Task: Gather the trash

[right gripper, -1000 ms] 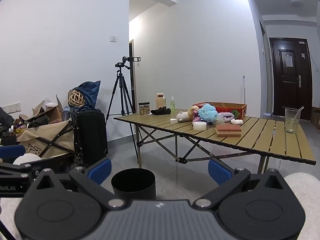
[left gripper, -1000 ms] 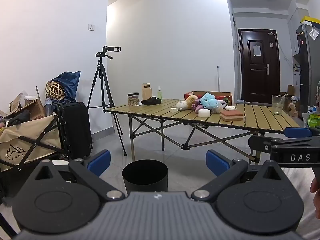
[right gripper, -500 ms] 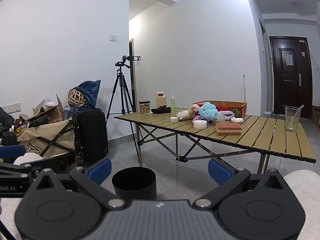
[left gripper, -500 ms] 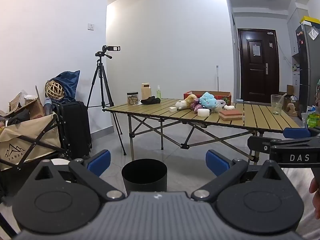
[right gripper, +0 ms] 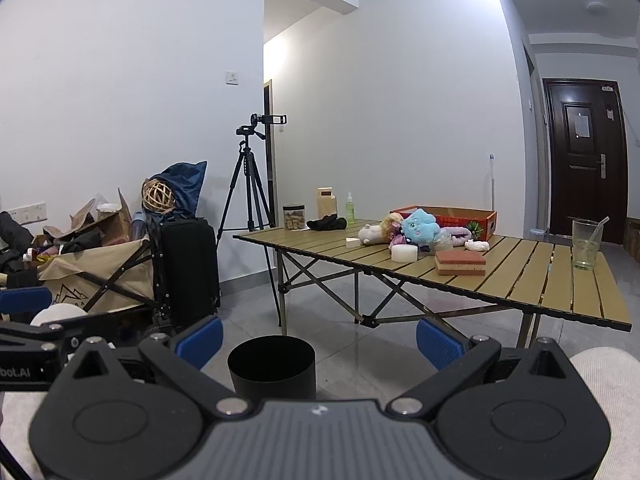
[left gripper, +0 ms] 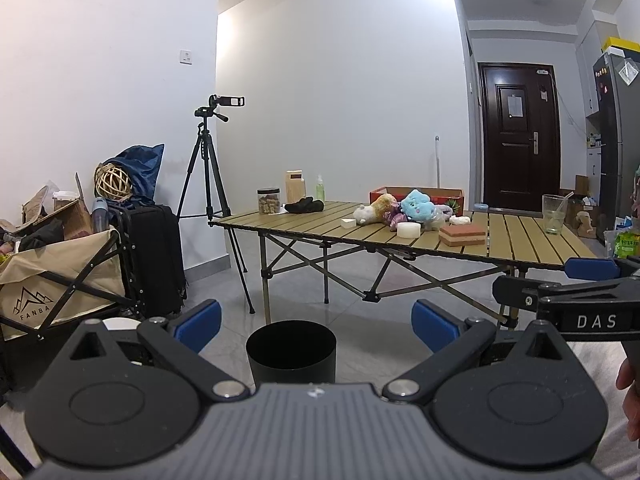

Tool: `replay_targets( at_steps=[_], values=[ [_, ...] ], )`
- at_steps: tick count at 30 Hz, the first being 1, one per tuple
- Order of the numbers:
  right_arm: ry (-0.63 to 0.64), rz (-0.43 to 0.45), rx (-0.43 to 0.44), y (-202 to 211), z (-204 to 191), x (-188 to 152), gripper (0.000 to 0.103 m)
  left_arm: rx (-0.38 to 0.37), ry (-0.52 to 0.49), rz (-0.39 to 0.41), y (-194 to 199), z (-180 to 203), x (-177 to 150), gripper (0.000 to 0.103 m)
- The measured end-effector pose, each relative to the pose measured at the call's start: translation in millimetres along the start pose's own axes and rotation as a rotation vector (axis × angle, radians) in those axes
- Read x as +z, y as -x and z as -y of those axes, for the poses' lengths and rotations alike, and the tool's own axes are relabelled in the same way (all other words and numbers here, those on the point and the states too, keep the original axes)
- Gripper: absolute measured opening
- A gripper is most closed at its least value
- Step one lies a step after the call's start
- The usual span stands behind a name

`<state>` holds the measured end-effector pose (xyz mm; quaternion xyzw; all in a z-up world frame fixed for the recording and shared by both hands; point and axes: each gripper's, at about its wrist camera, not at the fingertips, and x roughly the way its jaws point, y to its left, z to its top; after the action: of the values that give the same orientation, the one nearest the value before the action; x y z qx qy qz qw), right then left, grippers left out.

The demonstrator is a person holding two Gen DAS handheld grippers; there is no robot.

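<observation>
Both tongs wide open, holding nothing. Left tongs [left gripper: 316, 322] and right tongs [right gripper: 319, 338] are held low, side by side, facing the table [left gripper: 520, 246] from a distance. In the left view the right tongs pokes in at the right edge, with part of a hand [left gripper: 630, 396] under it; in the right view the left tongs shows at the left edge.

Black bin [left gripper: 291, 350] stands on the floor right in front, between the blue pads of each tongs, near the table's front-left leg.

The trash to collect is not clearly identifiable from here. On the table: white crumpled piece [right gripper: 477, 245] by the red box [right gripper: 460, 220], small white block [right gripper: 352, 242], white round puck [right gripper: 404, 254], and a clear wrapper-like thing beside the plush toys [right gripper: 416, 228], too small to tell. Also a red-tan sponge [right gripper: 460, 263], a glass with straw [right gripper: 585, 244] toward the right end, and a jar [right gripper: 293, 217], tan container [right gripper: 327, 204], green bottle [right gripper: 350, 208] and black cloth [right gripper: 326, 223] at the far left corner.

Left of the table: tripod with camera [left gripper: 208, 168], black suitcase [left gripper: 154, 264], and a tan cart [left gripper: 52, 280] full of clutter. Dark door [left gripper: 516, 136] at the back right.
</observation>
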<state>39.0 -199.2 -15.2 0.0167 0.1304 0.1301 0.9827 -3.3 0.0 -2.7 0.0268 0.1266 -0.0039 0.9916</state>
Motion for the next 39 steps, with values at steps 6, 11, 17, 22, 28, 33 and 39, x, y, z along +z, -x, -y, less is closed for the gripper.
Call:
replay_targets(
  at_steps=[6, 11, 17, 22, 28, 33, 39],
  values=[
    [-0.004, -0.006, 0.016, 5.0, 2.7, 1.5, 0.103, -0.002, 0.002, 0.004, 4.8, 0.6, 0.2, 0.103],
    [0.000, 0.005, 0.016, 8.6, 3.2, 4.6, 0.103, 0.000, -0.001, 0.018, 7.1, -0.9, 1.8, 0.103],
    [0.010, 0.012, 0.012, 9.7, 2.6, 6.4, 0.103, 0.001, -0.003, 0.025, 8.7, 0.6, 1.8, 0.103],
    [0.002, 0.011, 0.005, 7.3, 6.7, 7.7, 0.103, -0.009, -0.006, 0.017, 6.6, 2.3, 1.7, 0.103],
    [0.005, 0.021, 0.004, 7.4, 8.1, 7.8, 0.103, 0.004, 0.000, 0.026, 8.7, 0.7, 1.9, 0.103],
    [0.029, 0.028, 0.001, 6.8, 5.9, 7.2, 0.103, 0.002, -0.002, 0.028, 8.0, 3.8, 2.0, 0.103],
    [0.012, 0.019, -0.009, 7.1, 8.6, 5.2, 0.103, -0.006, -0.005, 0.019, 7.3, 5.0, 1.2, 0.103]
  ],
)
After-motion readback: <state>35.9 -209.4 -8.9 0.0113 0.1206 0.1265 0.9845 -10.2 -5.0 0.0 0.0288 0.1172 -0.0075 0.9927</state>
